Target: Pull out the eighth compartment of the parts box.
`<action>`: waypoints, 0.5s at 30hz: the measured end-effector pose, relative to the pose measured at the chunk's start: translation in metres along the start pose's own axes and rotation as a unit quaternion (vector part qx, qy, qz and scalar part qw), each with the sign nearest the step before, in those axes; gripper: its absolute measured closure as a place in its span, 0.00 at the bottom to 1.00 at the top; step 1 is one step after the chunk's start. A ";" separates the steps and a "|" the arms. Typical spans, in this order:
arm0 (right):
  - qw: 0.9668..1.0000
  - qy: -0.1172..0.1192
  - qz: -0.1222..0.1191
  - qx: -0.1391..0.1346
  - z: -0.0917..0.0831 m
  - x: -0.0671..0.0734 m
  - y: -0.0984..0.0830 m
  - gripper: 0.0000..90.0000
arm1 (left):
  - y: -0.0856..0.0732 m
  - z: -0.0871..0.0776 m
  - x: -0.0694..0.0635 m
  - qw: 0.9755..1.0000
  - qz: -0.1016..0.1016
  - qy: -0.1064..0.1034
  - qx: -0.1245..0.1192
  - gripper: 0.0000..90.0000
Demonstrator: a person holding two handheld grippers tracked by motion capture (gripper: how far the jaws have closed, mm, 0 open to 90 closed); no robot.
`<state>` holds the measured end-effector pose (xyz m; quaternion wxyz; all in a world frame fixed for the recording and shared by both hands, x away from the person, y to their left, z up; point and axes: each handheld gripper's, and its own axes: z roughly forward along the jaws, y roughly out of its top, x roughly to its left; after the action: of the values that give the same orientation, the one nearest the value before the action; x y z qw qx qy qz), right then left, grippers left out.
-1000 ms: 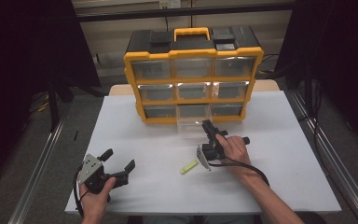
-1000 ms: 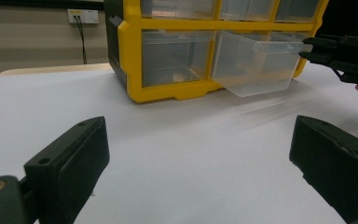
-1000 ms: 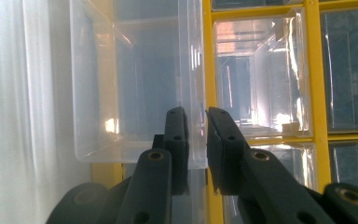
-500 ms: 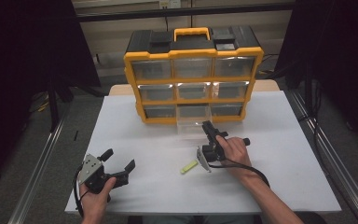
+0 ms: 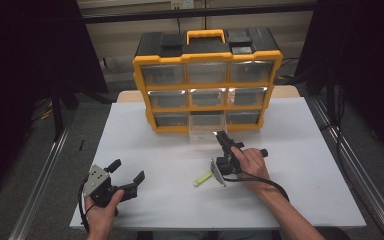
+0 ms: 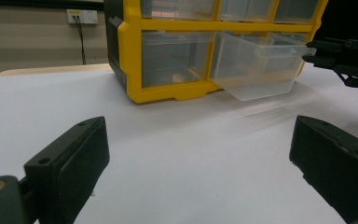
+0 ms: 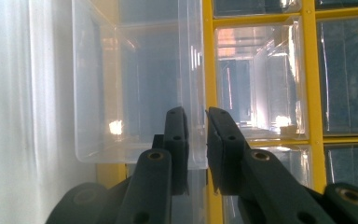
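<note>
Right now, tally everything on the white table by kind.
Yellow plastic drawer cabinet with black top: 1
Clear plastic drawer pulled out: 1
Small yellow-green stick: 1
Black hand-held gripper: 2, left, right
Total: 5

Drawer (image 5: 206, 134) juts from cabinet (image 5: 207, 80) (bottom row, middle); marker (image 5: 203, 178) before it.

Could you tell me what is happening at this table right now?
A person is working on a yellow and black plastic organiser with clear drawers on the white table. The right gripper is shut on the front wall of the clear plastic drawer, bottom row, middle, which is pulled partly out. The left gripper rests open near the table's front edge, holding nothing. A small yellow-green stick lies beside the right hand.
</note>
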<state>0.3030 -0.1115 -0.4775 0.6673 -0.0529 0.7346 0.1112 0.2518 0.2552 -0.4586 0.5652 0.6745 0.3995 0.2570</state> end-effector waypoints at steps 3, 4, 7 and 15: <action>1.000 0.001 0.000 -0.003 0.000 0.000 -0.001 0.88 | 0.000 0.000 0.001 1.000 -0.001 -0.004 0.002 0.05; 1.000 0.001 0.002 -0.002 0.000 0.000 -0.001 0.88 | 0.000 0.000 0.001 1.000 -0.002 0.000 0.002 0.05; 1.000 0.004 0.006 -0.006 0.001 -0.002 -0.001 0.87 | 0.000 0.001 0.001 1.000 -0.006 -0.002 -0.001 0.05; 1.000 0.009 0.023 -0.008 0.001 -0.003 -0.002 0.86 | 0.000 0.001 0.002 1.000 -0.002 -0.003 0.001 0.05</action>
<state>0.3049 -0.1139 -0.4748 0.6573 -0.0428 0.7408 0.1317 0.2529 0.2562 -0.4593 0.5662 0.6753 0.3992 0.2531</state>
